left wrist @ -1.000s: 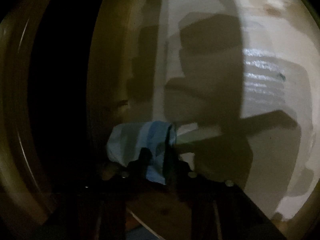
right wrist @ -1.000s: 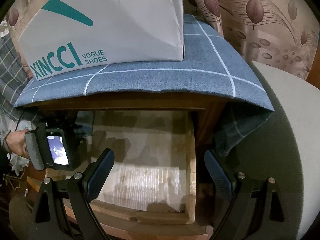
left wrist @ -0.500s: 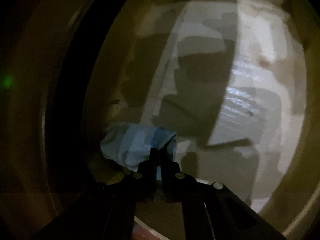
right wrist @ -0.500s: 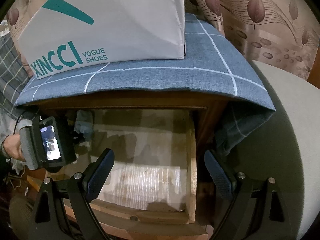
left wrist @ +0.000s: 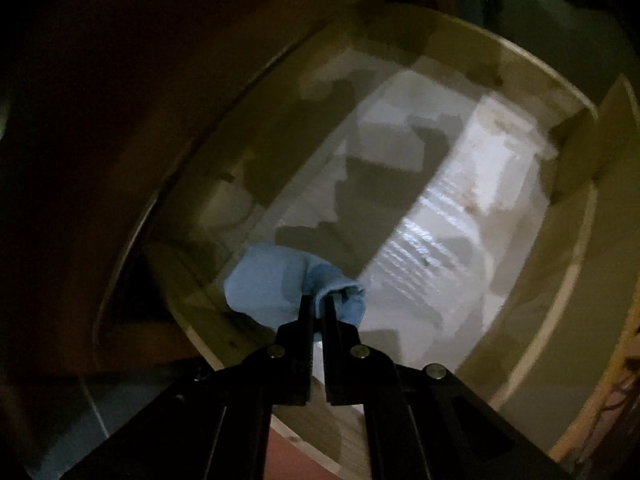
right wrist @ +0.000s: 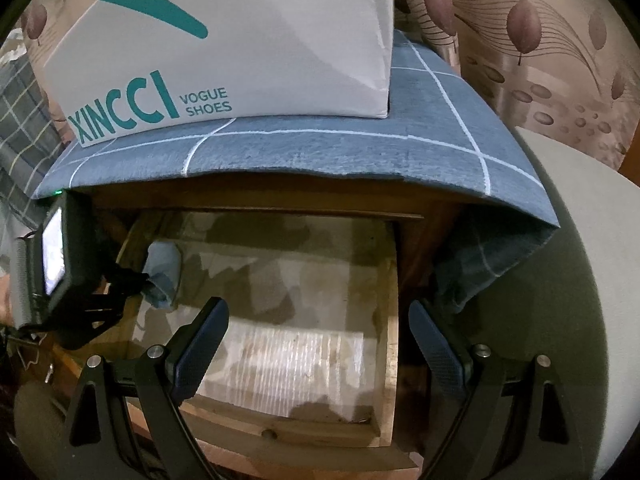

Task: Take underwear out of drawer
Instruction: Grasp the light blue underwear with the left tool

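A: Since the pale blue, crumpled cloth underwear (right wrist: 162,270) sat tucked in the far left corner of the open wooden drawer (right wrist: 390,320), the left hand-held gripper (left wrist: 317,304) went in from that side; its jaws are pinched tight on a fold of the fabric, the bundle hanging just over the drawer's paper-lined floor.

B: Room to get out?

A: I'd say so. The drawer's left wall is close beside the bundle, and the blue checked cloth (right wrist: 304,152) under the white shoe box (right wrist: 224,40) overhangs the cabinet top above, so straight up and toward us looks safest.

B: And the right hand-held gripper (right wrist: 320,344)?

A: Wide open, holding nothing, hovering over the drawer's front, clear of the path.
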### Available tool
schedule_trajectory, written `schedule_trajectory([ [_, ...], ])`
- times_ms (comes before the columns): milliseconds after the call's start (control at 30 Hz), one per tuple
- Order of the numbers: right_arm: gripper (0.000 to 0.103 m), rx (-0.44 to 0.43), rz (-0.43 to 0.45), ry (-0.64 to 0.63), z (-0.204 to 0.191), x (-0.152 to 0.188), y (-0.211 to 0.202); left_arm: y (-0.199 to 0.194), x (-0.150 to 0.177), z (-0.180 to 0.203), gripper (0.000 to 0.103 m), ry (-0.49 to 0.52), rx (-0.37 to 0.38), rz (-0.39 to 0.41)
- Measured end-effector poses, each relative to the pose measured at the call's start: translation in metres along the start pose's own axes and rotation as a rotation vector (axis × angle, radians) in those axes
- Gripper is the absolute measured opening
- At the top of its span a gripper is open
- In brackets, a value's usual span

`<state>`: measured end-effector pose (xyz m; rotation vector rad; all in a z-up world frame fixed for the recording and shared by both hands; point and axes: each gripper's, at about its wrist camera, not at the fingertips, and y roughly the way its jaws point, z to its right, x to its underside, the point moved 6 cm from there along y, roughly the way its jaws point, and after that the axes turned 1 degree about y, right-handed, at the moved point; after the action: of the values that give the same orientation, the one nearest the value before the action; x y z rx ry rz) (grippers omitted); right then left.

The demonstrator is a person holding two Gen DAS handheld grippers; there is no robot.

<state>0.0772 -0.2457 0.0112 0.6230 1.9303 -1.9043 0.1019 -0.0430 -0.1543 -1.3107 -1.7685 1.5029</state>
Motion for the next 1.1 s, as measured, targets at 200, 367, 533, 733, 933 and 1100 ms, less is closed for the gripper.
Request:
schedule_trajectory([
  [200, 0.090, -0.002, 0.008, -0.002, -0.001, 0.000, -0.001, -0.023, 0.005, 0.005, 0.003, -0.077, 0.045, 0.024],
  [367, 0.090, -0.003, 0.013, -0.007, -0.002, 0.000, -0.002, -0.055, 0.013, 0.000, 0.003, -0.156, 0.085, 0.061],
  [533, 0.090, 0.000, 0.020, -0.018, -0.003, 0.000, -0.003, -0.072, 0.017, 0.004, 0.003, -0.212, 0.116, 0.090],
  [733, 0.091, 0.000, 0.027, -0.024, -0.005, 0.000, -0.006, -0.087, 0.016, 0.008, 0.003, -0.253, 0.127, 0.118],
  [933, 0.091, -0.001, 0.029, -0.024, -0.005, 0.000, -0.006, -0.084, 0.016, 0.009, 0.003, -0.254, 0.106, 0.097],
  [1100, 0.091, -0.005, 0.025, -0.021, -0.005, -0.001, -0.005, -0.057, 0.020, 0.010, 0.003, -0.271, 0.114, 0.002],
])
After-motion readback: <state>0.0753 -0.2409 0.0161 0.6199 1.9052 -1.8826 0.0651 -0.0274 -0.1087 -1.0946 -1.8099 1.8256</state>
